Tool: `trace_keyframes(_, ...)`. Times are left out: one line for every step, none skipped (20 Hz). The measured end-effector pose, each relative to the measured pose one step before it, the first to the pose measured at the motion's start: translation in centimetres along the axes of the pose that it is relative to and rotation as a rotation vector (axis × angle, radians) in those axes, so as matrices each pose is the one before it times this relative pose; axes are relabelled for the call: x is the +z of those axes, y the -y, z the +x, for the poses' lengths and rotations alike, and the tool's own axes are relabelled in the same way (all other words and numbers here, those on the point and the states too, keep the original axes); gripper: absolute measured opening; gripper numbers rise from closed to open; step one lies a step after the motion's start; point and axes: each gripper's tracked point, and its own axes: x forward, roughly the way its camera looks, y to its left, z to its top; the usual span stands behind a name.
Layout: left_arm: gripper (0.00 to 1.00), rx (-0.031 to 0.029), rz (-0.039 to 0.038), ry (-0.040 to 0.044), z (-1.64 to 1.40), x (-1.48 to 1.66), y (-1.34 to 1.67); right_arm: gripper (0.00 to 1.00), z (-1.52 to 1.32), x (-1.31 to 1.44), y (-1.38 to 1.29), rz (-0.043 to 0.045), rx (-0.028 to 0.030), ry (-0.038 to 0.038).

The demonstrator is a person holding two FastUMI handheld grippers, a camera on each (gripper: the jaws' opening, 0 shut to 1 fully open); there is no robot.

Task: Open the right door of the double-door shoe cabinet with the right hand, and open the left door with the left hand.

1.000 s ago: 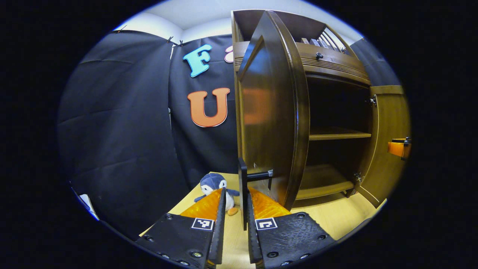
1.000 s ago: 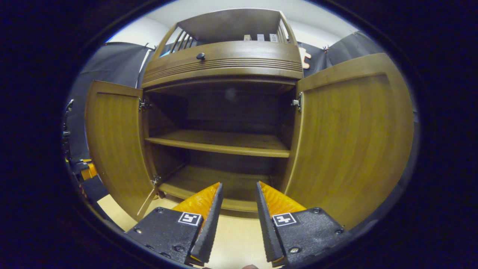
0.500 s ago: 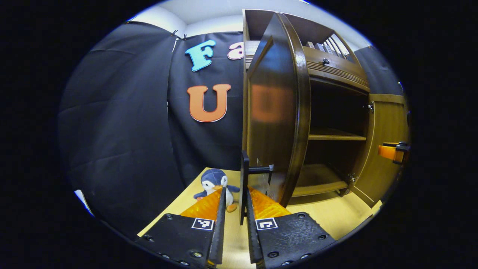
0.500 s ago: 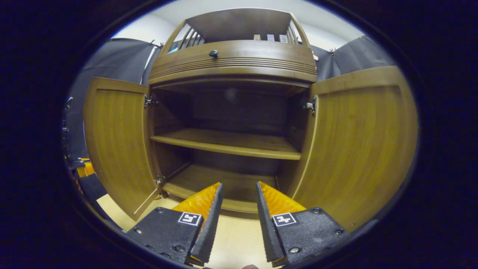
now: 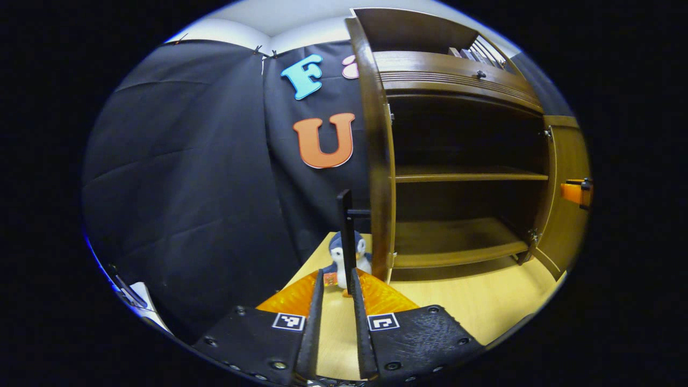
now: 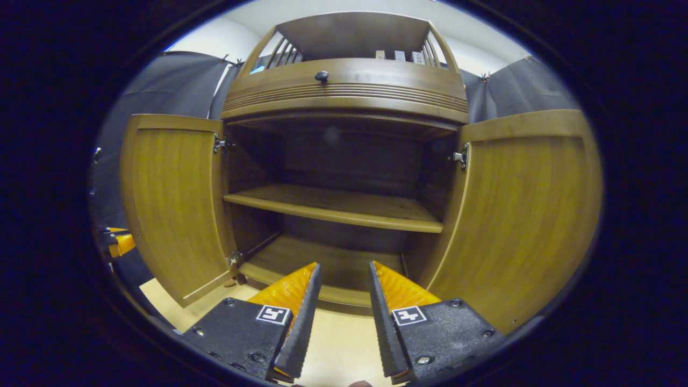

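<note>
Left gripper view showed the left gripper [image 5: 337, 279] clenched around the left door [image 5: 378, 161]'s black handle [image 5: 347, 236] just ahead, holding it swung wide, while the right gripper [image 6: 341, 274] hung released before the right door [image 6: 527, 215], already open

Black cloth walls [image 5: 177, 161] under a pale ceiling [image 5: 290, 16], light wooden floor [image 5: 473, 301] (plush penguin [image 5: 344, 258] beside).

The brown wooden shoe cabinet [image 6: 344, 97] stands with both doors swung wide: the left door [image 6: 172, 204] at nine o'clock, the right door [image 6: 521, 215] at three o'clock. Between them, two bare shelves [image 6: 333, 207] lie open, under a knobbed drawer.
</note>
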Motion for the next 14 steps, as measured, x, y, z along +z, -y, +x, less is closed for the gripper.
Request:
trace_keyframes(0.43, -0.00827, -0.01155, 0.00243, -0.504, 0.082, 0.089, 0.6, -0.167, 0.165, 0.032, -0.00024, -0.00273, 0.00025)
trace_keyframes(0.45, -0.005, -0.00998, 0.01177, -0.55, 0.381, 0.296, 0.6, -0.101, 0.083, 0.126, -0.00031, -0.00376, 0.00057)
trace_keyframes(0.49, -0.00029, -0.00338, 0.02396, -0.407, 0.644, 0.454, 0.56, -0.076, 0.094, -0.021, -0.00045, -0.00349, 0.00003)
trace_keyframes(0.53, 0.00248, 0.00796, 0.03594, -0.331, 1.052, 0.49, 0.6, -0.026, 0.183, 0.085, 0.0, -0.00687, 0.00295)
trace_keyframes(0.6, -0.00708, 0.00823, 0.03258, -0.362, 1.08, 0.637, 0.58, -0.285, 0.419, 0.114, 0.00129, -0.00512, 0.00588)
trace_keyframes(0.72, -0.01221, 0.00679, 0.02163, -0.02, 0.881, 0.892, 0.58, -0.299, 0.292, 0.09, 0.0007, -0.00446, 0.00587)
trace_keyframes(0.71, -0.01924, 0.00097, 0.02062, 0.032, 0.814, 1.089, 0.59, -0.314, 0.404, 0.196, -0.00008, -0.00627, 0.0073)
trace_keyframes(0.73, -0.0282, -0.00771, 0.01786, 0.107, 0.875, 1.338, 0.6, -0.166, 0.408, 0.314, 0.00044, -0.0093, 0.00883)
trace_keyframes(0.76, -0.03065, -0.01306, 0.01636, 0.133, 0.931, 1.479, 0.68, -0.183, 0.544, 0.103, 0.0013, -0.00169, 0.01121)
trace_keyframes(0.7, -0.0317, -0.01573, 0.01813, 0.238, 0.85, 1.246, 0.7, -0.311, 0.466, 0.094, 0.00162, -0.00363, 0.01006)
trace_keyframes(0.76, -0.02668, -0.01396, 0.01576, 0.274, 0.784, 1.381, 0.71, -0.394, 0.412, 0.1, 0.00099, -0.00525, 0.00843)
trace_keyframes(0.86, -0.02569, -0.01106, 0.01549, 0.274, 0.717, 1.37, 0.73, -0.278, 0.285, 0.088, 0.00397, -0.0036, 0.0074)
trace_keyframes(0.9, -0.02288, -0.01001, 0.01756, 0.119, 0.638, 1.158, 0.76, -0.402, 0.27, 0.048, 0.00298, -0.00217, 0.00428)
trace_keyframes(0.95, -0.02762, -0.0077, 0.01335, 0.321, 0.582, 1.195, 0.79, -0.329, 0.155, 0.018, 0.00412, 0.0026, 0.00312)
